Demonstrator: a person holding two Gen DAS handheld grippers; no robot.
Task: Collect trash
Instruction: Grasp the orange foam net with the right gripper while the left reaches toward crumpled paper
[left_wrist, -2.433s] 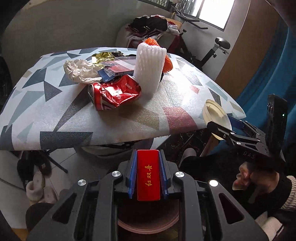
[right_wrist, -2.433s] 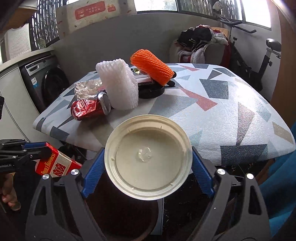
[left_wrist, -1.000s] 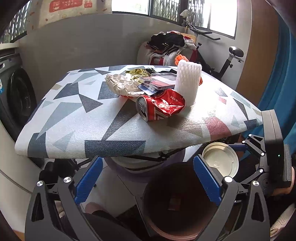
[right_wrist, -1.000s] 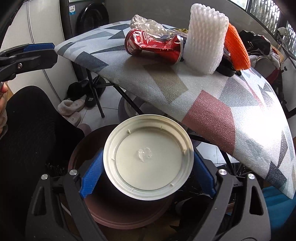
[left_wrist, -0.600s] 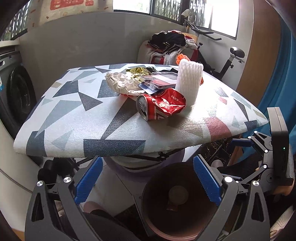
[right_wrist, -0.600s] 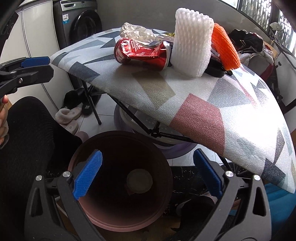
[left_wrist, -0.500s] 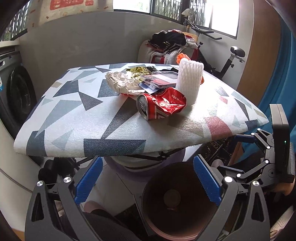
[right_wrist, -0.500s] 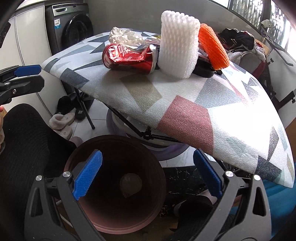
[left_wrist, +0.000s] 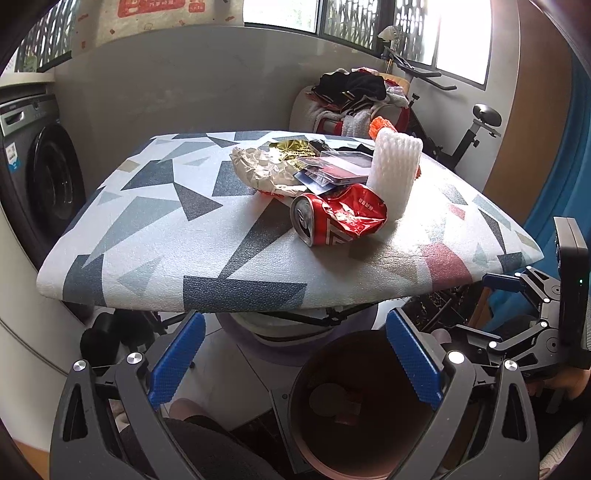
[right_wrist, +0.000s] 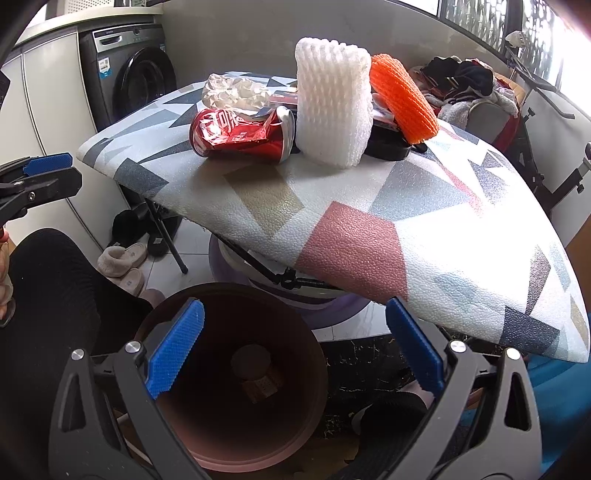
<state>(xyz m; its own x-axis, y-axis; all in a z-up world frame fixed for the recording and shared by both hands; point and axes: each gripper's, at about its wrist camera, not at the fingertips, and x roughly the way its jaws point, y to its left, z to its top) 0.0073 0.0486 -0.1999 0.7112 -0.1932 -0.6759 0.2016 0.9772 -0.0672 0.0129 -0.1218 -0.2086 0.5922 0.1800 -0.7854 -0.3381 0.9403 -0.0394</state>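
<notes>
Both grippers emptied: red box, then lid (right_wrist: 250, 362) dropped into bin (right_wrist: 236, 454); right gripper (right_wrist: 293, 347) spread wide.

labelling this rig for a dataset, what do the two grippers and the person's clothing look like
Both the left gripper and the right gripper are black plastic frames with cut-out openings, silver screw heads and blue ridged finger pads. The person wears black ribbed trousers.

A washing machine (right_wrist: 129, 66), slippers (right_wrist: 122, 266), perhaps an exercise bike (left_wrist: 476, 129).

Patterned table (left_wrist: 155, 236) with crushed can (left_wrist: 338, 219), white foam sleeve (left_wrist: 397, 171).
</notes>
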